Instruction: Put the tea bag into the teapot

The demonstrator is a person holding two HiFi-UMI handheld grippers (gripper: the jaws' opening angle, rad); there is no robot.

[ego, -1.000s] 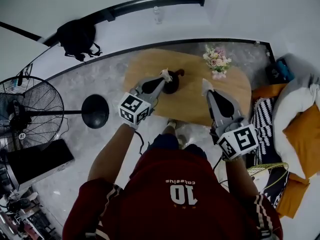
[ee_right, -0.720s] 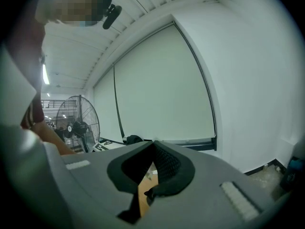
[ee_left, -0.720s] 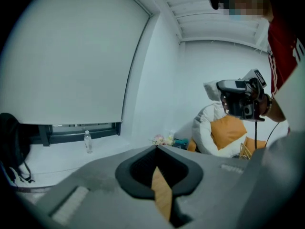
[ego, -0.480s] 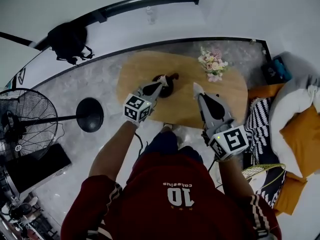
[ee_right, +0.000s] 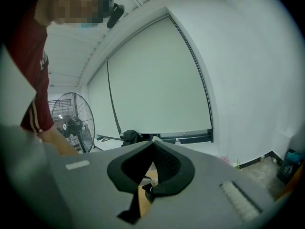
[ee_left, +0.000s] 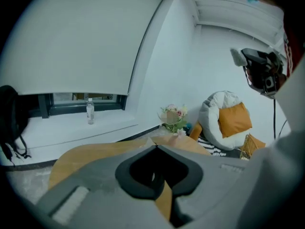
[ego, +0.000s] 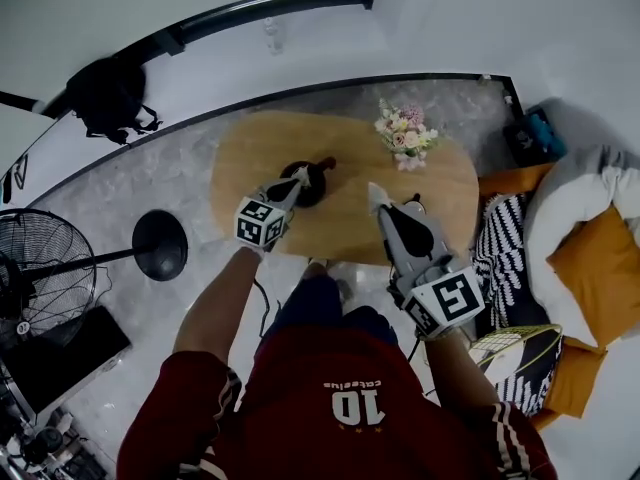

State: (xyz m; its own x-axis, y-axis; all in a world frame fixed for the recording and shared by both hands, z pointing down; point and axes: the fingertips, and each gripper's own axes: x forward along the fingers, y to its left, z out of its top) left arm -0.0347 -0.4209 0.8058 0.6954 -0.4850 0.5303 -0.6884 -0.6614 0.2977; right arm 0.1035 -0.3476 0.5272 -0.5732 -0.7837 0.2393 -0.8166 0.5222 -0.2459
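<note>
A black teapot (ego: 312, 184) stands on the oval wooden table (ego: 450, 173), left of its middle. My left gripper (ego: 300, 176) hangs right over the pot's top and is shut on a pale tea bag (ee_left: 151, 140) that peeks past its tips; a thin white string shows in the gap behind the jaws. The left gripper view (ee_left: 155, 145) looks over the table and does not show the pot. My right gripper (ego: 373, 189) is shut with nothing in it, over the table's front edge to the right of the pot; its tips (ee_right: 153, 140) meet.
A vase of flowers (ego: 403, 136) stands on the table's far side. A standing fan (ego: 40, 268) and its round black base (ego: 160, 245) are at the left. A beanbag with orange cushions (ego: 590, 258) lies at the right. A bottle (ee_left: 90, 111) stands on the sill.
The left gripper has sunk with the tea bag from above the table down onto the teapot's top. The right gripper has dropped a little, and the head view has shifted.
</note>
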